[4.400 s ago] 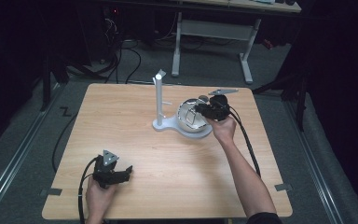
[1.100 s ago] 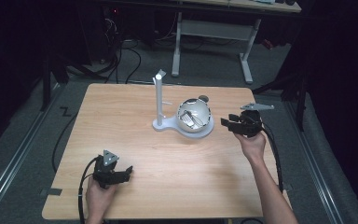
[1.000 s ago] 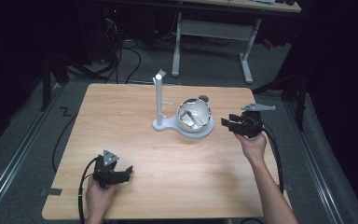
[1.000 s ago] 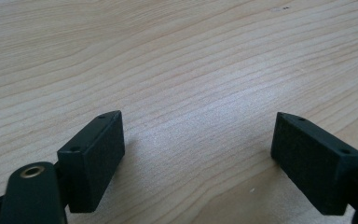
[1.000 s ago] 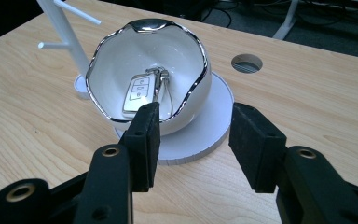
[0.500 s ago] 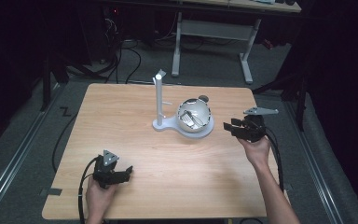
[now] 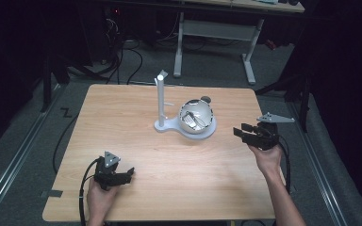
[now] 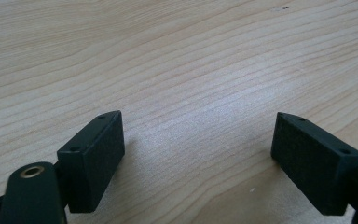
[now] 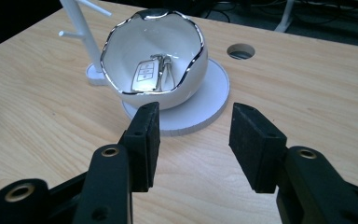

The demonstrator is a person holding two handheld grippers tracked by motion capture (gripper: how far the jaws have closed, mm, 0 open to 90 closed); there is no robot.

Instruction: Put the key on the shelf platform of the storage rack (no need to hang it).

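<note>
Here, a white bowl (image 9: pixel 156 70) with a jagged silver rim, like a broken eggshell, sits on the round white base (image 9: pixel 212 100) of a stand near the middle of the wooden table (image 7: pixel 122 122). The stand's thin white post (image 7: pixel 160 101) rises upright just beside the bowl, with a short peg sticking out of its side. The bowl's opening tilts toward my right gripper (image 9: pixel 193 135).

Inside the bowl lies a car key fob (image 9: pixel 145 77), pale with small buttons on its face, and a metal ring or clip (image 9: pixel 167 70) rests against it. The fob's long axis runs from the bowl's near lip back into its depth, leaning against the inner wall.

My right gripper hovers near the base on the table's right side, jaws parted and empty, aimed at the bowl. My left gripper (image 8: pixel 198 154) rests low at the table's near left corner, well apart from the stand, jaws spread wide over bare wood.

A round cable hole (image 9: pixel 241 51) shows in the tabletop behind the base.
</note>
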